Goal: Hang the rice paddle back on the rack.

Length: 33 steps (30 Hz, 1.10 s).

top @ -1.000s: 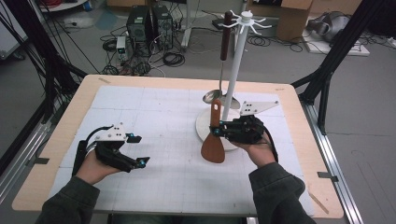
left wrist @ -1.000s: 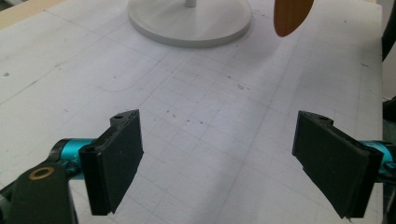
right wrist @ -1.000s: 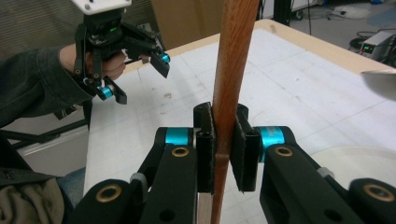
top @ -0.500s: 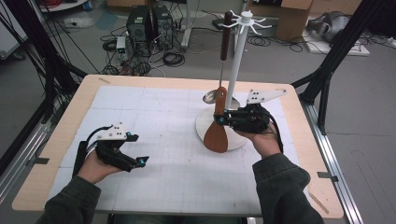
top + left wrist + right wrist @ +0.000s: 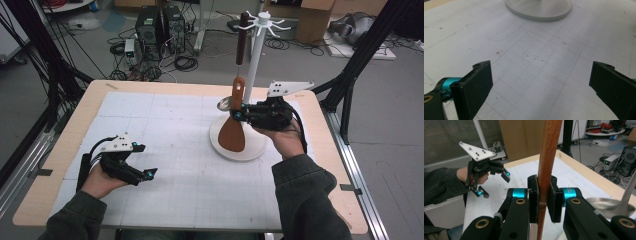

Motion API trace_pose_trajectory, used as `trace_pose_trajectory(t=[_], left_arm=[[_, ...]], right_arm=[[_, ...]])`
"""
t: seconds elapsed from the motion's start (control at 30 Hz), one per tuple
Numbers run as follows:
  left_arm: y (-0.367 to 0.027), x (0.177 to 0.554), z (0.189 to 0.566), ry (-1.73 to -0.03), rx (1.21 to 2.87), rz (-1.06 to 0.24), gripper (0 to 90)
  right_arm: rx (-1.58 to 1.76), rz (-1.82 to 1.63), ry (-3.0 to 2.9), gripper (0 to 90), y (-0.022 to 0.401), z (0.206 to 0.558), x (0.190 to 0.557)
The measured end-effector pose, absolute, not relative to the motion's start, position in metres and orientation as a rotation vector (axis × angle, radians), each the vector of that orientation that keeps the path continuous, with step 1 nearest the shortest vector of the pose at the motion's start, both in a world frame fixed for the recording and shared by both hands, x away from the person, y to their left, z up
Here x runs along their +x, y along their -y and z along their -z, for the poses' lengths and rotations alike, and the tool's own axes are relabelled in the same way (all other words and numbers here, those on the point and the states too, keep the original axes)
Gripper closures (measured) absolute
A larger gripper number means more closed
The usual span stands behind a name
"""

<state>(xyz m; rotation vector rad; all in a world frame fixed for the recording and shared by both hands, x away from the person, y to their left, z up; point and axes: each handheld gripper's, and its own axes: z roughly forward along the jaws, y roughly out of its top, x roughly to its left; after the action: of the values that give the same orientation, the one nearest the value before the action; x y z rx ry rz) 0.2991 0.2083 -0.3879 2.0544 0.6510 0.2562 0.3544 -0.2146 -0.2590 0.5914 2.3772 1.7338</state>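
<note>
Beside the white stand [image 5: 254, 65], the right gripper [image 5: 239, 116] clamps the wooden spatula [image 5: 234, 127] upright; the left gripper [image 5: 146, 161], just opened wide, holds nothing.

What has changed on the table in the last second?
The right tongs, shut on the wooden spatula, have lifted it off the table beside the white rack. The left tongs have just been opening, with nothing between them. The left hand and the hanging ladle stayed put.

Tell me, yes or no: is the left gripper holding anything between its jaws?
No, the left gripper has its jaws wide apart, having just been opening, with bare table between them.
</note>
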Motion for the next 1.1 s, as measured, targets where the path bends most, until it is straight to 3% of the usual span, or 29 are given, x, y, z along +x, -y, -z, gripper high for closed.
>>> trace_pose_trajectory(t=[1.1], left_arm=[[-0.212, 0.297, 0.389, -0.666, 2.044, -0.266, 1.7]], right_arm=[[0.551, -1.717, -2.304, 82.0, 0.220, 0.191, 0.364]])
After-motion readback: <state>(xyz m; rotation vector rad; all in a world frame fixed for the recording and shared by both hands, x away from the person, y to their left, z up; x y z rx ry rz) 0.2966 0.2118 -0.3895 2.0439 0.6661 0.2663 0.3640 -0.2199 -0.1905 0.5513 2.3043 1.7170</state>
